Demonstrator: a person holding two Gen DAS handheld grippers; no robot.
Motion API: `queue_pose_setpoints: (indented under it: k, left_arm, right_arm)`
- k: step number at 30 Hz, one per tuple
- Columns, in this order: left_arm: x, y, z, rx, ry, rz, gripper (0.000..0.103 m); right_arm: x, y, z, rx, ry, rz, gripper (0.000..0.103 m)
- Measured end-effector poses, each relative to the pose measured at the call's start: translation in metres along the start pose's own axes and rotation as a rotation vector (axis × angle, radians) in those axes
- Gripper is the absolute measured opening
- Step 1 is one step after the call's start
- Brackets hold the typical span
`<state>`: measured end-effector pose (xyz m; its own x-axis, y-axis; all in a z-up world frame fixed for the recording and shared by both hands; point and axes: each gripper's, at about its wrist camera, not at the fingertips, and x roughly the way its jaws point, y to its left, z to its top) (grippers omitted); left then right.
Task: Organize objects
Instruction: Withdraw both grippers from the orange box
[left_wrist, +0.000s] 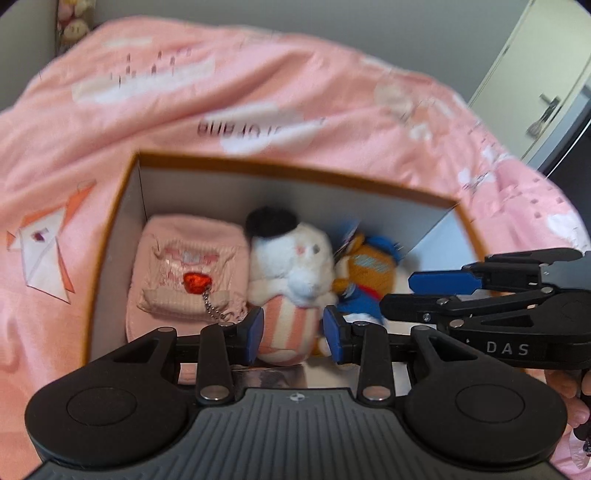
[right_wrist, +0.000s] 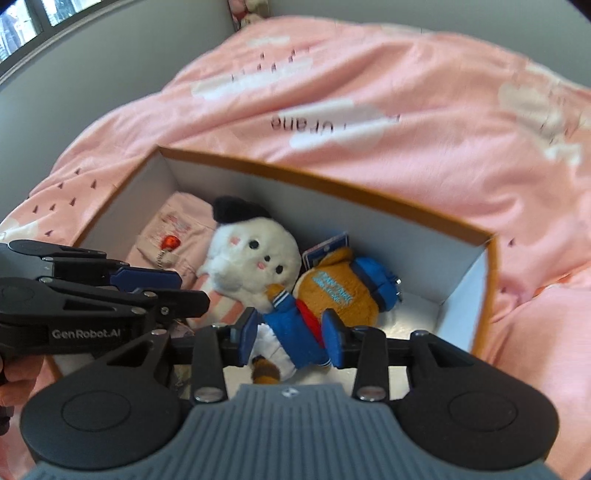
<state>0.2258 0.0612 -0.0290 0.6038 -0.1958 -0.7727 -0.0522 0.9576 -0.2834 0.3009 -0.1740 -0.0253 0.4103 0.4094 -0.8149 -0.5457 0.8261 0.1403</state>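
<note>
Three items packed in box (right_wrist: 487, 258) on bed; white plush (left_wrist: 291, 258) between left fingers (left_wrist: 255, 332), orange plush (right_wrist: 340, 291) between right fingers (right_wrist: 334, 343); grasp or release: cannot tell.

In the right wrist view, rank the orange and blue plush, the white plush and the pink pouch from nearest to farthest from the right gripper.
From the right gripper:
1. orange and blue plush, directly between the fingers, right part of the box.
2. white plush, just left of it, mid box.
3. pink pouch, at the far left end.
</note>
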Motion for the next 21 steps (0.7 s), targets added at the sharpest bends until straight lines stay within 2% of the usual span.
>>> queue_pose_setpoints:
  k: [4,7,10,15,21]
  left_arm:
    - [-0.041,-0.016,-0.013,0.025,-0.101,-0.046,0.04]
    - [-0.065,-0.03,-0.025,0.042,-0.132,-0.093,0.04]
    - [-0.081,-0.039,-0.043,0.047,-0.13,-0.14,0.04]
    - [-0.079,-0.051,-0.074,0.004,-0.049,-0.217,0.04]
    - [-0.04,-0.058,-0.114,-0.059,0.115,-0.254,0.04]
  right_arm:
    - [-0.037,0.01,-0.013,-0.008,-0.074,-0.011,0.041]
    - [-0.068,0.018,-0.028,0.008,-0.12,-0.009,0.041]
    - [-0.096,0.024,-0.05,0.03,-0.145,-0.015,0.041]
    - [-0.126,0.022,-0.097,0.139,-0.121,-0.022,0.039]
    - [-0.117,0.0,-0.158,0.339,0.002,-0.042,0.038]
